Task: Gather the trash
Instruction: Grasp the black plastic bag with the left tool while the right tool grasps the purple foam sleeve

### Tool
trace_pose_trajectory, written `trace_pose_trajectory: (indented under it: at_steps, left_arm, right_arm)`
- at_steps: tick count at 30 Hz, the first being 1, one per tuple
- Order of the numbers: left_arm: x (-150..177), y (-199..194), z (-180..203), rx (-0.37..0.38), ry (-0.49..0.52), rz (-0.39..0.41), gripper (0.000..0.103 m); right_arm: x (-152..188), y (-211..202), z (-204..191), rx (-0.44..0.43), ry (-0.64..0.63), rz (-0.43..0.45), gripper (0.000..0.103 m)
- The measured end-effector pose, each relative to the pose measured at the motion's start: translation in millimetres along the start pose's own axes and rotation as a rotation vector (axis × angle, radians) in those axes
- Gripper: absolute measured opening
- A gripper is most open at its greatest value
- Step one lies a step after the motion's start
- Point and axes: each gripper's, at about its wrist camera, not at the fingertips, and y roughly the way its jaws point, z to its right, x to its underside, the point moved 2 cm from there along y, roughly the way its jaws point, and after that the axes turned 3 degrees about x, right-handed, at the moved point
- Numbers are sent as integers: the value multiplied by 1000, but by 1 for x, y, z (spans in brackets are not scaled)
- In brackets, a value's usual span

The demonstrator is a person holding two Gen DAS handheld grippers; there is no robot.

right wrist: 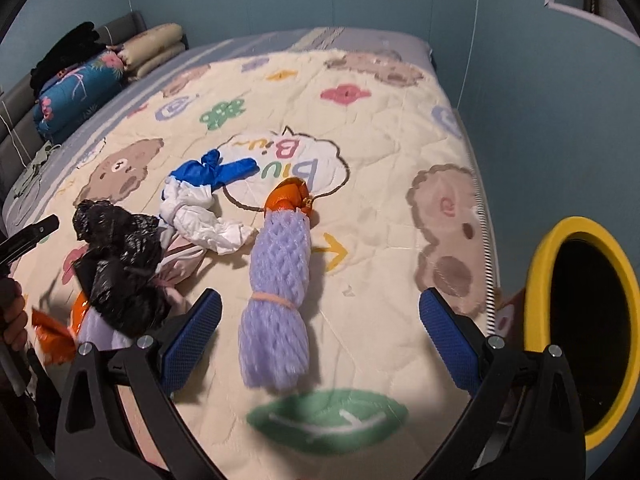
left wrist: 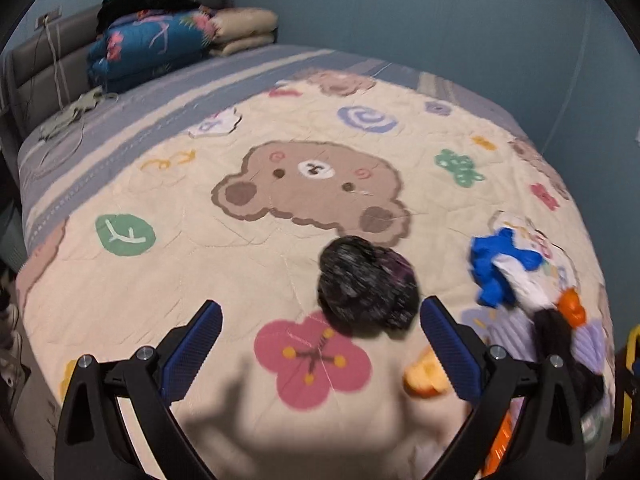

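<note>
Yellow-rimmed bin [right wrist: 541, 300] just right of the right gripper [right wrist: 320, 336], at the bed edge, mouth turned toward the camera; inside only dark, contents not to tell. Right gripper wide open, blue pads [right wrist: 191, 340] far apart, nothing held. Between its fingers and a little ahead, on the quilt [right wrist: 384, 128]: purple foam net [right wrist: 278, 296], long, tied with a rubber band near the close end, touching an orange wrapper [right wrist: 290, 196] at the far end. Ahead and to the left: white plastic [right wrist: 200, 220] crumpled, joined with a blue glove [right wrist: 218, 172]. Close on the left: black bag [right wrist: 120, 268], shiny and wrinkled, lying over another purple net and an orange scrap; pink cloth under it. Only in the right view: the bin, the full foam net, the "Biu Biu" cloud print, part of the left gripper at the far left edge. Left gripper [left wrist: 322, 344] also wide open and holding nothing. Black bag [left wrist: 366, 284] just ahead between its fingers, nearer the right finger, blurred, not touching the pads as far as visible. To the right of it the blue glove [left wrist: 496, 268] with white plastic [left wrist: 524, 284]. Only in the left view: big bear print [left wrist: 312, 184], and far ahead-left folded blankets [left wrist: 160, 40] by the headboard, shown larger.
</note>
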Motion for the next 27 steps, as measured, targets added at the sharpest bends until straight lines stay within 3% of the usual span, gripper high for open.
trace_pose_trajectory:
  at_steps: [11,15,17,19,21,27]
  left_arm:
    - [-7,52,9,28,1,-45,94]
    - [-7,56,19,50,37,-34,81]
    - [-5,57,26,68,68,-30,63]
    - [-3,59,34,92,102,-40,48]
    - [-2,59,39,90,120,-28,43]
    - [-5,53,36,100,91,-15,30]
  right_arm:
    - [7,37,-11,-17,-20,-54,94]
    - [8,47,-9,-22,-16,-75,75]
    - [9,51,-8,-31,-9,-91,71]
    - [10,54,-9,-43,-14,-99,60]
    - [11,56,-11,-39,-23,-106,37]
    - [15,58,-8,-80,-1,-121,28]
